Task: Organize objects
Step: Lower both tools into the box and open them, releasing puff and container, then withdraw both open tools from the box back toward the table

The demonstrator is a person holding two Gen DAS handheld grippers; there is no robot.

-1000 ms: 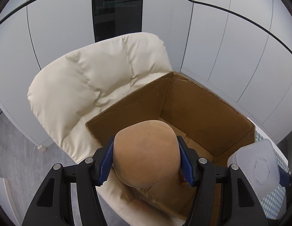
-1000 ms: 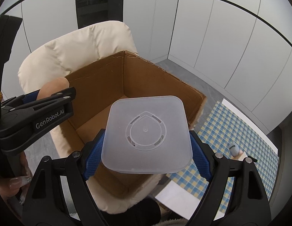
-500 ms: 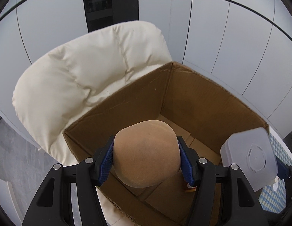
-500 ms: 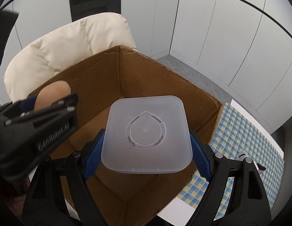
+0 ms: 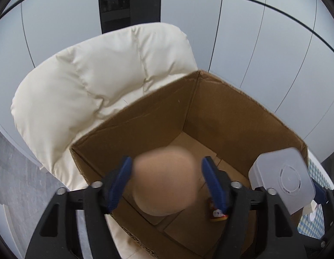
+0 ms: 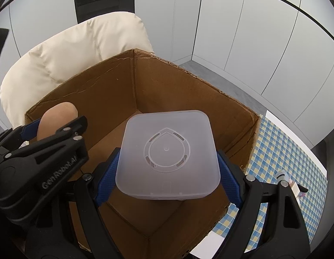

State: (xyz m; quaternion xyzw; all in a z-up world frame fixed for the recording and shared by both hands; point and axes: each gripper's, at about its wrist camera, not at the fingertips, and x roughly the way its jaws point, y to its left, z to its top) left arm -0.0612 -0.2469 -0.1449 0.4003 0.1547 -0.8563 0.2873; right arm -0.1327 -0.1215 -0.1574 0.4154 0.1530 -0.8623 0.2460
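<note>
**Two Grippers Over the Open Cardboard Box**

Hanging above the open brown cardboard box (image 5: 210, 116), the left gripper (image 5: 167, 183) has its blue-padded jaws opening, and gaps show on both sides of the rounded tan bread-like object (image 5: 166, 183) between them. That object is blurred, sits over the near left part of the box's interior, and no pad presses on it.

The right gripper (image 6: 168, 172) pinches a translucent white square plastic container (image 6: 168, 155), its blue pads set against the container's two sides. The container is held over the middle of the box, with its moulded round-patterned face toward the camera.

On the box floor, partly hidden behind the left gripper's right finger, lies a small red and yellow labelled item (image 5: 217, 214); what it is cannot be told.

The box rests on a padded cream chair (image 5: 91, 90), whose backrest rises behind it. To the right of the box a blue and yellow checked cloth (image 6: 281, 151) covers a surface, with a few small items (image 6: 290, 183) on it.
</note>
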